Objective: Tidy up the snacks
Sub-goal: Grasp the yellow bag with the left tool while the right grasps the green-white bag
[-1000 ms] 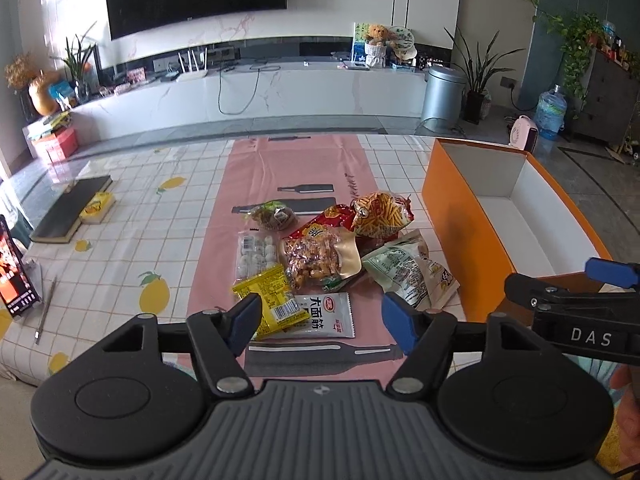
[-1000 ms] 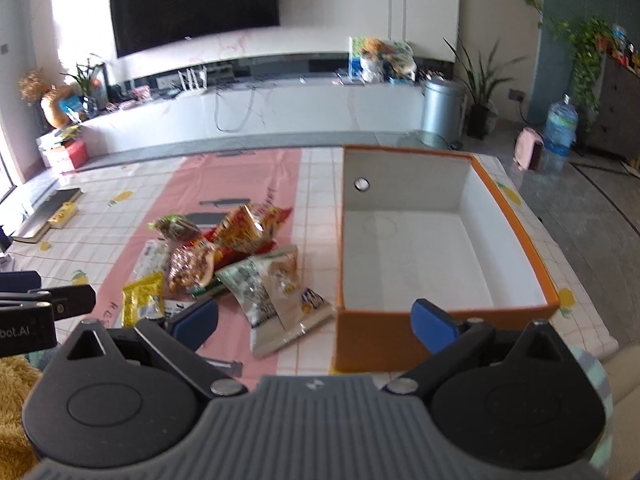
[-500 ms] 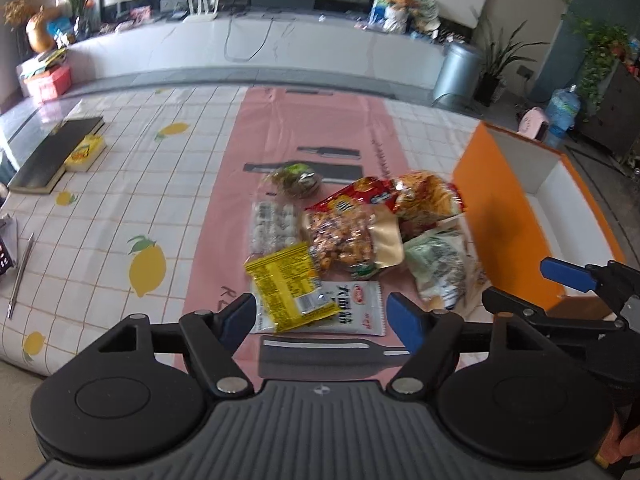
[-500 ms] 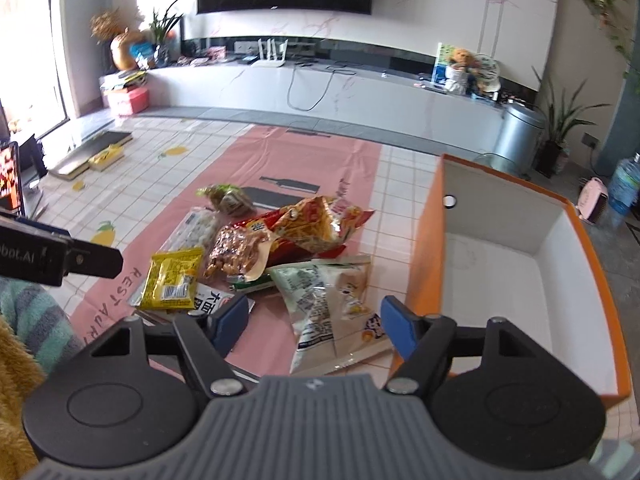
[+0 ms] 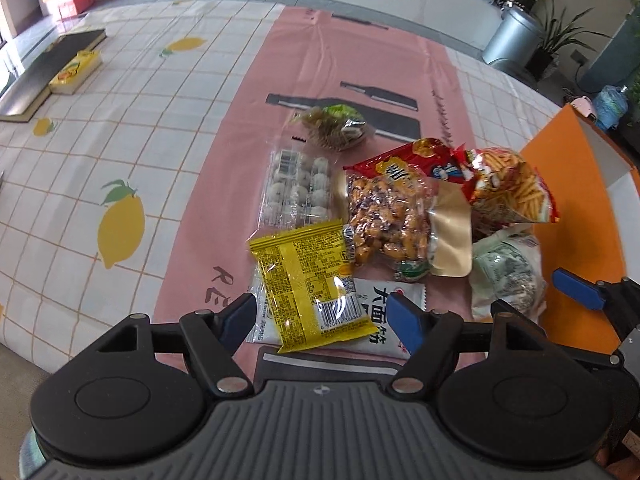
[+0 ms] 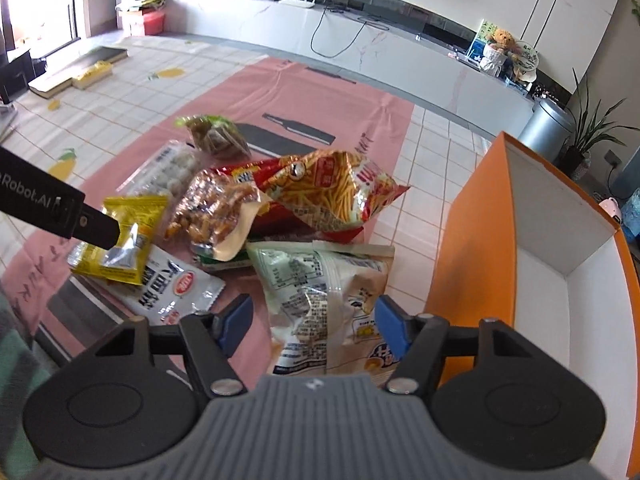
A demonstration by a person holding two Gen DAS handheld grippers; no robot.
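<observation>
A heap of snack packets lies on the pink runner (image 5: pixel 360 60). My left gripper (image 5: pixel 320 316) is open, tilted down, its fingers straddling the near end of a yellow packet (image 5: pixel 308 284) that rests on a white packet (image 5: pixel 380 316). My right gripper (image 6: pixel 312 320) hangs over a pale green-and-white bag (image 6: pixel 320 292); its jaws are closing with the bag between them, and the pads do not press on it. Behind lie a red fries bag (image 6: pixel 336 196), a clear nut bag (image 6: pixel 212 208) and a pack of white balls (image 5: pixel 296 188). An orange box (image 6: pixel 472 240), white inside, stands open to the right.
A small green packet (image 5: pixel 336 128) lies at the far end of the heap. A black book (image 5: pixel 52 68) and a yellow box (image 5: pixel 76 72) sit far left on the lemon-print cloth. The table's near edge runs just below the left gripper. A metal bin (image 6: pixel 548 128) stands beyond the table.
Both grippers dropped towards the heap. The right one swung left from the orange box to the pale bag and its jaws narrowed. The left one now straddles the yellow packet.
</observation>
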